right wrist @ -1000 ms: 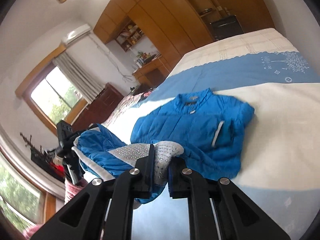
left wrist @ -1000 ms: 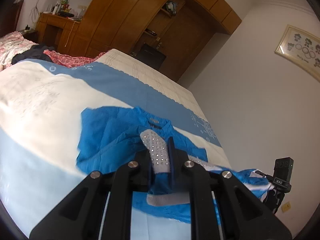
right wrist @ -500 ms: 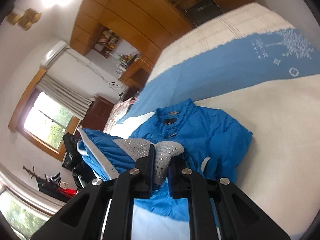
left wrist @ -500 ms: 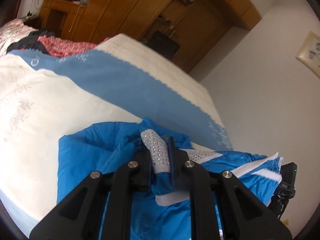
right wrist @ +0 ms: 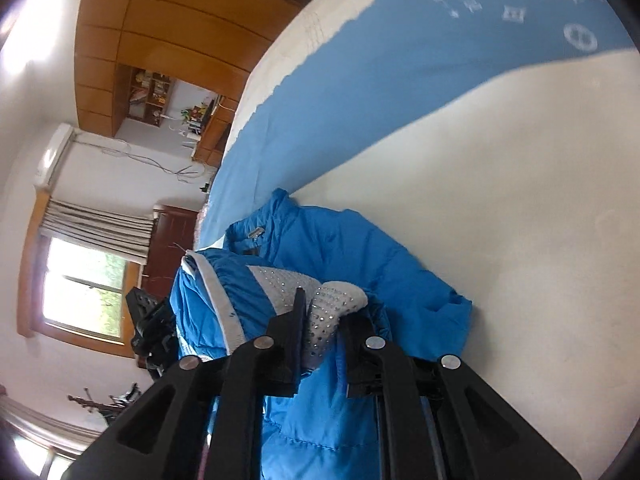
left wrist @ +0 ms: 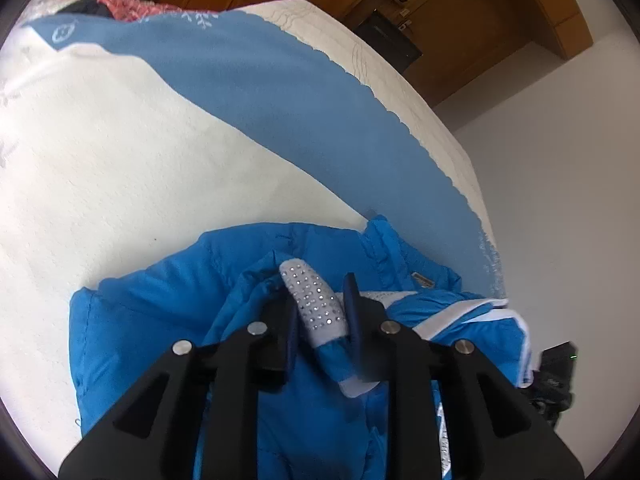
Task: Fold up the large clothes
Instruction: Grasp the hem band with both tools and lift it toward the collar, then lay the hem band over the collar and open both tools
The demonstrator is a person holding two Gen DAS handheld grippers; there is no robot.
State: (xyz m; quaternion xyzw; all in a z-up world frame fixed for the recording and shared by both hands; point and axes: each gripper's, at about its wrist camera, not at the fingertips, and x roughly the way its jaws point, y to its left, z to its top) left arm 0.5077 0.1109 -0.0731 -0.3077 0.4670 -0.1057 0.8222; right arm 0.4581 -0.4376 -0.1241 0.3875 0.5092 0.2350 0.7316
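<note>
While both grippers grasp fabric, one blue jacket (left wrist: 168, 312) lies folded.

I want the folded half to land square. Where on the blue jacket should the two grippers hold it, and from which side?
Judging by its pose, grip the blue jacket on the grey studded hem band, one corner per gripper, coming from the near bed edge toward the collar. That band is the free edge of the half being folded over.

Blue jacket (left wrist: 168, 312) on cream-and-blue bed (left wrist: 160, 160)
</note>
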